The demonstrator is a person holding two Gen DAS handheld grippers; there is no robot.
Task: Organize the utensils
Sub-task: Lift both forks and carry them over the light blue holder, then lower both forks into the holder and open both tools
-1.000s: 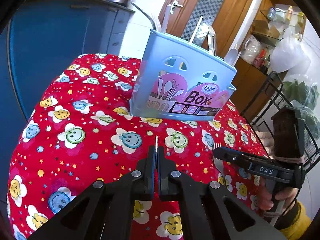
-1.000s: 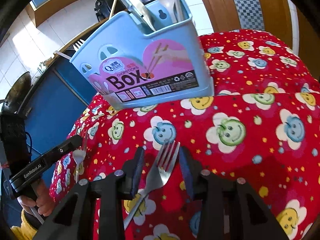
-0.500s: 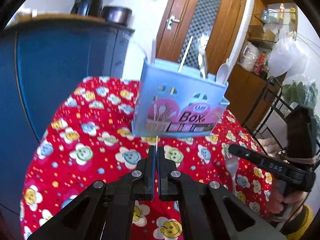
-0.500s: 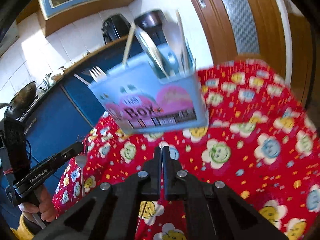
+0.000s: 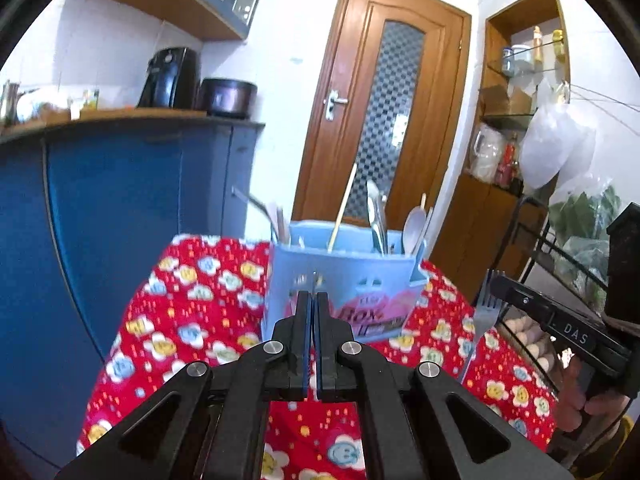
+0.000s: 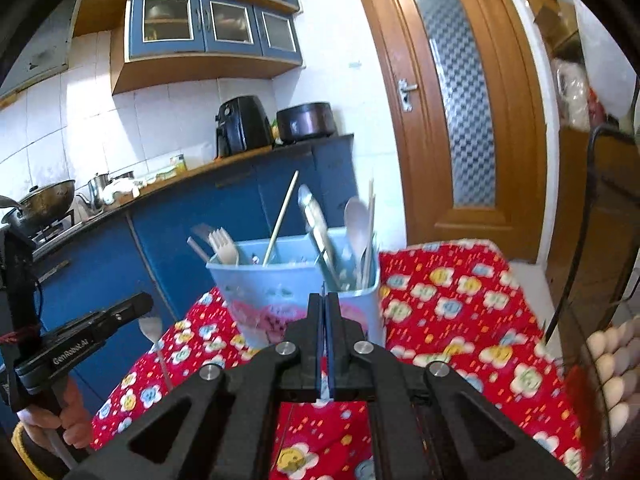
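Left wrist view first: we've got our left gripper (image 5: 312, 300) with its fingers pinched together on the thin edge of a spoon handle that barely sticks out past the tips. Straight ahead on the desk (image 5: 192, 300), which wears a red smiley-flower cloth, sits the light blue utensil holder (image 5: 344, 280). It's stuffed with a wooden chopstick (image 5: 342, 212), a metal spoon (image 5: 374, 216), a white plastic spoon (image 5: 412, 224) and a few blurry bits on its left side. The pink label on the front reads "Box". Off to the right, our right gripper (image 5: 500, 286) carries a fork (image 5: 486, 308), tines up, and its body says "DAS".

Right wrist view: the fingers there are squeezed narrow around something thin, which we take to be the fork handle. The holder shows a pale fork (image 6: 224, 246), tongs (image 6: 320, 232) and the white spoon (image 6: 357, 220). At left, the other gripper is marked "GenRobot.AI" and has a metal spoon (image 6: 151, 328) hanging bowl-up at its tip.
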